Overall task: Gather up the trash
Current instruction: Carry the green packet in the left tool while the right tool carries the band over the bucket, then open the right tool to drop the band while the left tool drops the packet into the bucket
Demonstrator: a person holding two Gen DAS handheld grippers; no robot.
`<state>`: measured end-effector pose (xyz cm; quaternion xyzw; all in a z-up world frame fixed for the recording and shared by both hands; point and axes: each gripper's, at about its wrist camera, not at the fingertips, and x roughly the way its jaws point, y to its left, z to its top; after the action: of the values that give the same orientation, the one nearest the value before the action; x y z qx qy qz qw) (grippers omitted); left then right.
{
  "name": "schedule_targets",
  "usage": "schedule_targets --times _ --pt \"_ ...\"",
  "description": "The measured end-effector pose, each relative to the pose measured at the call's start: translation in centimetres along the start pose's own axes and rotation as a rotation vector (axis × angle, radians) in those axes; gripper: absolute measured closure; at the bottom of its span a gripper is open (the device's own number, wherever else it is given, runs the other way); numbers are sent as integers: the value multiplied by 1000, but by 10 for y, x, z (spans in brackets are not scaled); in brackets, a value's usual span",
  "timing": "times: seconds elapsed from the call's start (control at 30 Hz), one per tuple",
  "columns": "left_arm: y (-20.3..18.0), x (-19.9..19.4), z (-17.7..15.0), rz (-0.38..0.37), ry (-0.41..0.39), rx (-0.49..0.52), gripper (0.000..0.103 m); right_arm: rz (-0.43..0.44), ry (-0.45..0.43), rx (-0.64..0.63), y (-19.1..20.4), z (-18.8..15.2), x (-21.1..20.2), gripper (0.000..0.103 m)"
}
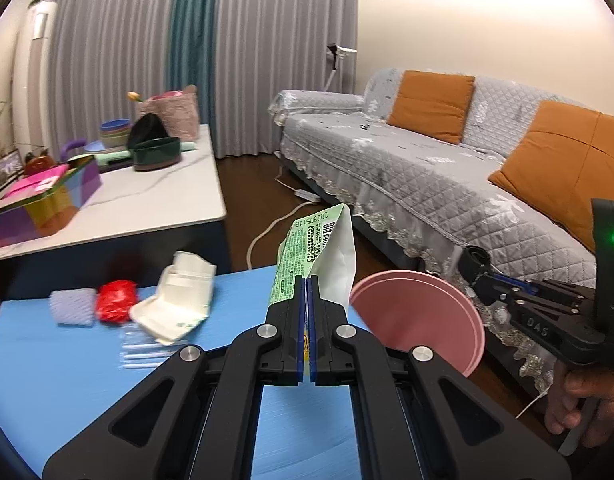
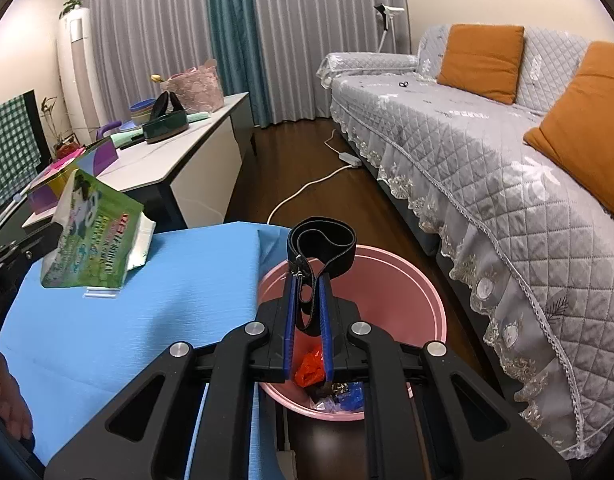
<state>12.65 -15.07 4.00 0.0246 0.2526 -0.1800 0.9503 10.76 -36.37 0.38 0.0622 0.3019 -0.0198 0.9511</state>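
The left gripper (image 1: 307, 280) is angled downward over the blue table (image 1: 67, 360), its jaws clamped on a green and white printed pouch (image 1: 323, 248) standing upright above the fingertips. The right gripper (image 2: 308, 280) is tilted down over the pink bin (image 2: 431, 292), its jaws closed on a looped black strap (image 2: 323, 240). The bin is set just beside the table's edge, with bare floor between it and the grey sofa (image 2: 487, 152); a white wrapper (image 1: 175, 300), red scrap (image 1: 115, 306) and lilac piece (image 1: 73, 306) are left on the table.

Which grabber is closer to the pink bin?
Right. The right gripper hangs over the pink bin, gripping a black strap. The left gripper is above the blue table beside it.
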Motion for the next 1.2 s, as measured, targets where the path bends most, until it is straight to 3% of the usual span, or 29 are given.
schedule_targets --times 0.47,0.83,0.9,0.97,1.0,1.03,1.2 --pt "-41 53 21 -216 20 -4 102 -32 31 68 -23 0 18 92" --pt "-67 100 20 -326 74 -33 102 -59 68 97 -41 -2 42 91" --pt "-69 113 18 -351 103 -60 101 -51 90 106 -44 -3 47 86" --pt "-70 126 14 -358 145 -77 95 -58 123 112 -46 -5 54 80" --pt "-70 130 11 -347 160 -77 79 -70 128 113 -48 -6 56 70" --pt "-69 132 9 -330 166 -78 66 -81 134 116 -49 -7 58 66" --pt "-58 122 1 -299 152 -77 66 -96 147 137 -52 -8 60 59"
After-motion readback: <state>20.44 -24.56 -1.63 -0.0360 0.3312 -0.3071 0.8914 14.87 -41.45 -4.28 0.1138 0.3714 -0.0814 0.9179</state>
